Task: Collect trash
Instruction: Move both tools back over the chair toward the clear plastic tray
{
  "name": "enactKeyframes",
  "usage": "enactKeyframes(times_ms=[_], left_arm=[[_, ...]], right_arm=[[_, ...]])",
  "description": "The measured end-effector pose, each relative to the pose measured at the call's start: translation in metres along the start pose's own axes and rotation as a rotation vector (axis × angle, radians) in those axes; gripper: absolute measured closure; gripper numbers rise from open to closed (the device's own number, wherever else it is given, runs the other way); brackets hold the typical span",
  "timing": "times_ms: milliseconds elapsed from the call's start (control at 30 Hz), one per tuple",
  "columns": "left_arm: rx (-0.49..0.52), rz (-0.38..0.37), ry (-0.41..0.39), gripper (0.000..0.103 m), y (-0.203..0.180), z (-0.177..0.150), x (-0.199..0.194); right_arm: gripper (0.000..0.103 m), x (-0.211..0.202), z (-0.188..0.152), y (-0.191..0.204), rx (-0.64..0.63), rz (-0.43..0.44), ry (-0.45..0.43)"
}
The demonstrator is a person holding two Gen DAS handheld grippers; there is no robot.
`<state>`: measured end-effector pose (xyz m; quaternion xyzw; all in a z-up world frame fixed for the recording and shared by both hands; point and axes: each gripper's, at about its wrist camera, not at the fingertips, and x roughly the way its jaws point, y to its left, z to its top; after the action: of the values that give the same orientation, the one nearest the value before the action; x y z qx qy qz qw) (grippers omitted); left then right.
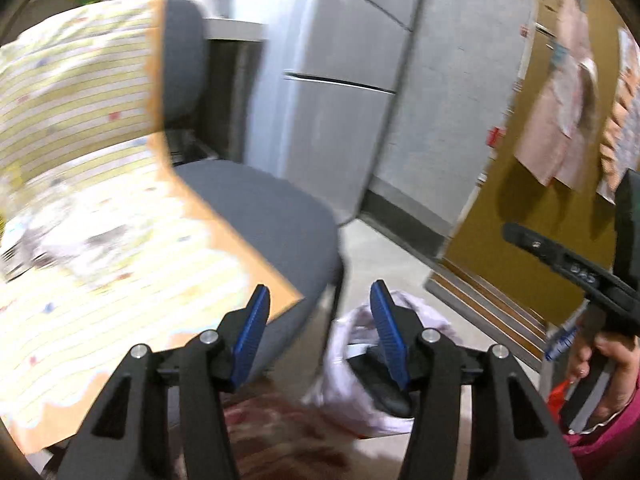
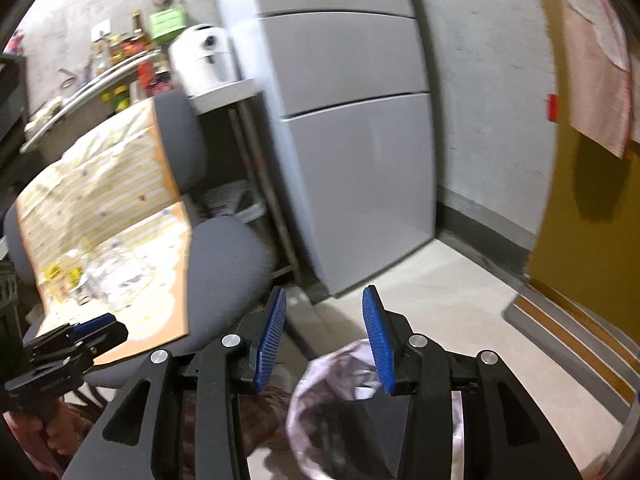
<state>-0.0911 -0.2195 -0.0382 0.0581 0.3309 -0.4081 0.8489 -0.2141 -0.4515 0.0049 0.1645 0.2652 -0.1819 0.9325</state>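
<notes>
Both my grippers, left (image 1: 316, 336) and right (image 2: 325, 336), gape empty; crumpled wrappers (image 2: 108, 268) ahead-left look light, crushable: I'd pinch a raised fold.

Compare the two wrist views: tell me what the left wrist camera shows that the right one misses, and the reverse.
Only the left view shows the hand gripping the right gripper's handle. Only the right view shows the cluttered shelf of bottles and the white appliance. Both show the grey chair, the patterned cloth, the fridge and the lined trash bin. The left gripper and right gripper are open.
</notes>
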Motion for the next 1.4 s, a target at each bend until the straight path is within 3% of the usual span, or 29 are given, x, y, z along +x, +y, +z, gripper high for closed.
enactKeyframes(times_ms=[300,433,600,700,867,1033,1100,1300,1400], left_arm=[[-0.136,0.21,-0.023,0.046,0.074,-0.015,-0.043],[-0.186,0.32,-0.034,0.044,0.106,-0.02,-0.062],[-0.267,0.45,-0.06,0.038,0.151,-0.025,-0.087],[-0.299,0.527,-0.066,0.038,0.177,-0.029,-0.097],[-0.347,0.567,-0.063,0.038,0.209,-0.027,-0.102],[-0.361,0.599,-0.049,0.038,0.235,-0.013,-0.09],[-0.364,0.606,-0.04,0.038,0.243,-0.008,-0.083],[-0.37,0.591,-0.027,0.038,0.255,-0.001,-0.064],[-0.369,0.583,-0.012,0.038,0.257,-0.004,-0.057]], right_arm=[[0.061,0.025,0.006,0.09,-0.17,0.202,0.048],[0.061,0.049,0.009,0.135,-0.214,0.334,0.104],[0.061,0.078,0.009,0.194,-0.323,0.41,0.156],[0.05,0.096,0.007,0.219,-0.369,0.416,0.164],[0.048,0.146,0.013,0.252,-0.4,0.397,0.199],[0.048,0.207,0.027,0.281,-0.389,0.442,0.273],[0.04,0.225,0.031,0.291,-0.392,0.453,0.286],[0.039,0.291,0.035,0.31,-0.384,0.467,0.405],[0.039,0.305,0.034,0.307,-0.356,0.481,0.448]])
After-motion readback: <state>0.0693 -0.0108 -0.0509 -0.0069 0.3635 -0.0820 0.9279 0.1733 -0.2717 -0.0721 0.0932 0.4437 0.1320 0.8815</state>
